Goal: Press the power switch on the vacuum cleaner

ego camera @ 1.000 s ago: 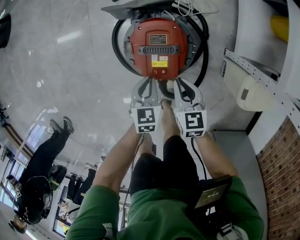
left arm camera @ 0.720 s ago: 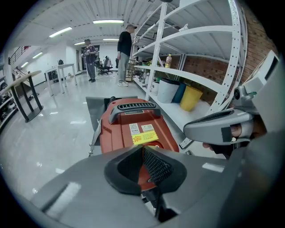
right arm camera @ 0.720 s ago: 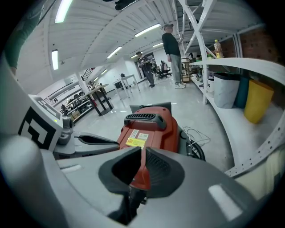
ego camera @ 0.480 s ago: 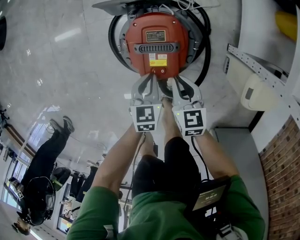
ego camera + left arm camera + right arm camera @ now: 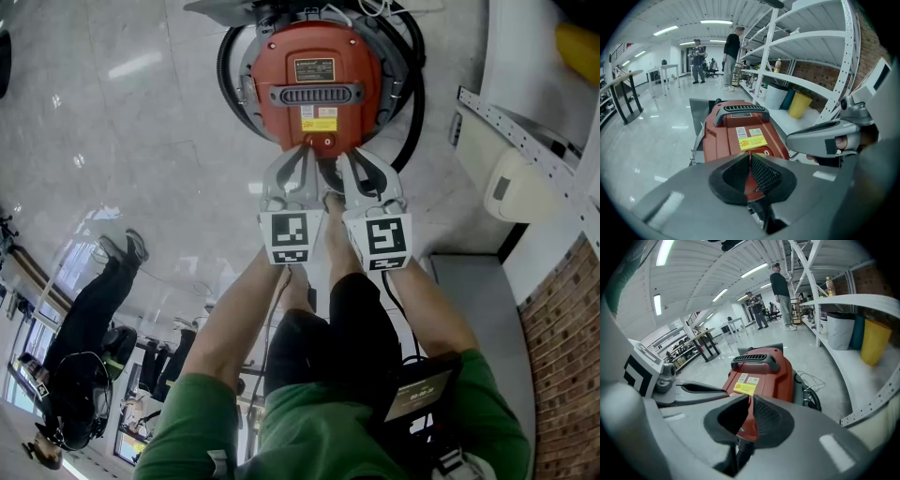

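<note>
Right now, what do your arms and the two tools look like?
The left tool and the right tool are both light grey shells with black textured pads. Each carries a white cube printed with black square markers. A thin black cable trails back from the right tool. The sleeves are short and green.

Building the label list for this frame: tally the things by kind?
vacuum cleaner: 1
grippers: 2, left gripper, right gripper
containers: 3, white, teal, yellow
people in the background: 2
Total: 8
</note>
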